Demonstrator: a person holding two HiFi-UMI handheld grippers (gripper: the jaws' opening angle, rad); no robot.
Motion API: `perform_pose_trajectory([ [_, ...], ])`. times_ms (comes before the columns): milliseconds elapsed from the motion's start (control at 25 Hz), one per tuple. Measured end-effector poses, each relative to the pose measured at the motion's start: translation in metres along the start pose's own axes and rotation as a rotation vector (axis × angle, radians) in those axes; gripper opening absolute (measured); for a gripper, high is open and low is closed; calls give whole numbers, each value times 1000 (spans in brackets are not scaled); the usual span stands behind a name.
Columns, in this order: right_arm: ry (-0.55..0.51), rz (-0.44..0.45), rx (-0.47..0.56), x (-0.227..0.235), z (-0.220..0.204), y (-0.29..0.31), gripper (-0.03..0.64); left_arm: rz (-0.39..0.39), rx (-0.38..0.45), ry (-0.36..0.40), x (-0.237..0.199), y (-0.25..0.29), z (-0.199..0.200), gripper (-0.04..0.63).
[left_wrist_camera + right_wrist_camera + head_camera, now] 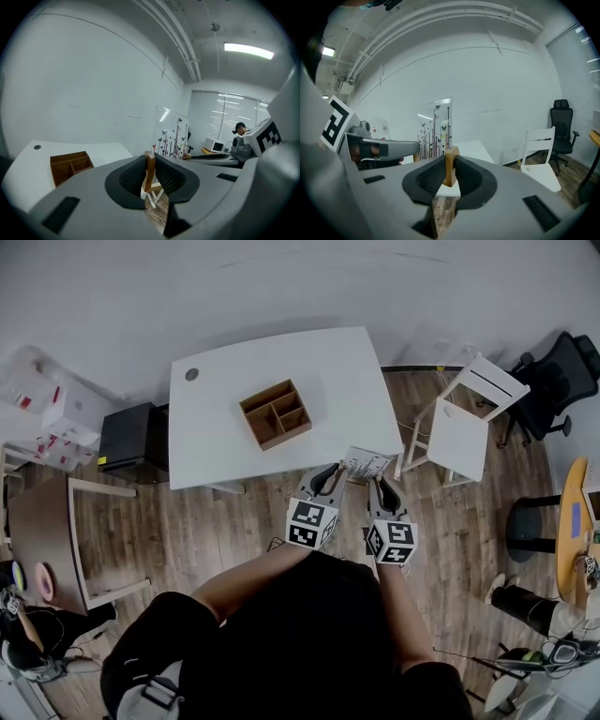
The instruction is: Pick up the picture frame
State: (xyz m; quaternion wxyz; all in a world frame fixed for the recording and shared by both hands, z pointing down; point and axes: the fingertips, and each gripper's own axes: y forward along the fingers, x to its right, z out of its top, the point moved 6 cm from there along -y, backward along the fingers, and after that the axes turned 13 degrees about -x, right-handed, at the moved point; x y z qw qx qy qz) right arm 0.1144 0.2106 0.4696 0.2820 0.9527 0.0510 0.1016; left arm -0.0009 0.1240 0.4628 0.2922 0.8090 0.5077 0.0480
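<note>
The picture frame (364, 465), a clear pane with a butterfly and stem print and a light wooden edge, is held upright between both grippers at the white table's (225, 371) front right corner. My left gripper (330, 480) is shut on the frame's left wooden edge (150, 169), and the printed pane (171, 136) rises just beyond the jaws. My right gripper (380, 489) is shut on the opposite wooden edge (451, 169), with the pane (436, 125) to its left. Each gripper shows in the other's view across the frame.
A brown wooden divided box (276, 413) sits mid-table, seen also in the left gripper view as the box (70, 165). A white chair (464, 418) stands right of the table, a black office chair (562, 381) beyond it. A black box (131, 437) sits at the left.
</note>
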Motion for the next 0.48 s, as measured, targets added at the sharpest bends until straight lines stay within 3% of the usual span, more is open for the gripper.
perform_pose_trajectory([
  [480, -11, 1, -19, -34, 8, 29, 77, 6, 1, -14, -44, -11, -2, 71],
])
